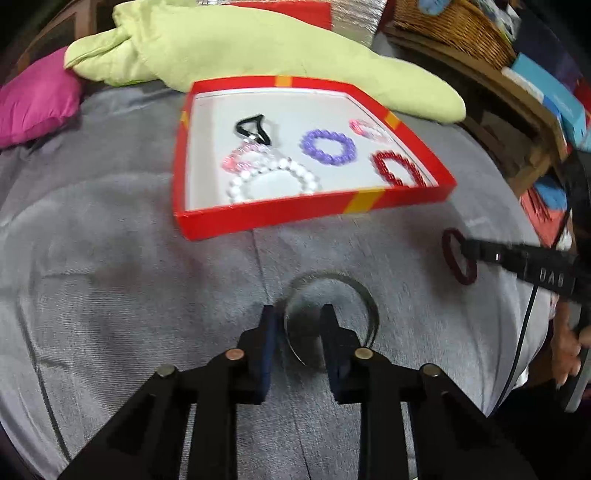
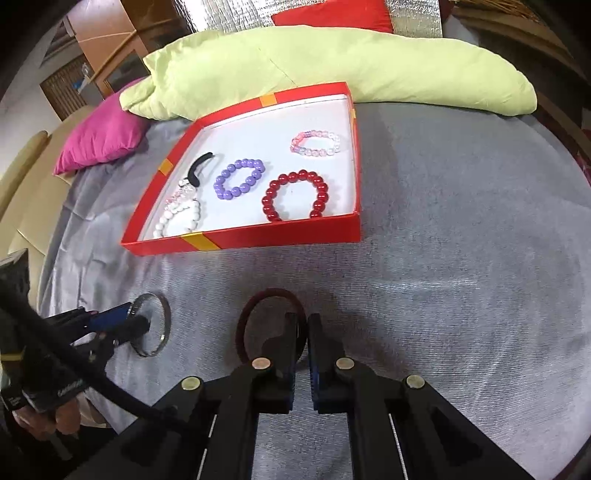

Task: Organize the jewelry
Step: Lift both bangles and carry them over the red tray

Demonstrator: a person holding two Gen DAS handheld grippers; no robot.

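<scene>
A red box point(image 1: 295, 218) point(image 2: 258, 236) with a white floor lies on a grey sheet. It holds a purple bead bracelet point(image 2: 240, 179), a red bead bracelet point(image 2: 295, 195), a white one point(image 2: 181, 218), pink ones point(image 2: 316, 142) and a black hair tie point(image 2: 199, 168). My left gripper point(image 1: 299, 317) point(image 2: 135, 319) is open, its fingers straddling the near rim of a silver bangle point(image 1: 354, 291) point(image 2: 164, 314) on the sheet. My right gripper point(image 2: 303, 325) point(image 1: 469, 247) is shut on the rim of a dark red bangle point(image 2: 258, 299) point(image 1: 458, 254).
A pale green pillow point(image 2: 332, 62) lies behind the box, and a magenta cushion point(image 2: 99, 136) lies to its left. A wicker basket point(image 1: 454, 26) and books stand at the far right in the left wrist view. The grey sheet point(image 2: 461, 258) spreads right of the box.
</scene>
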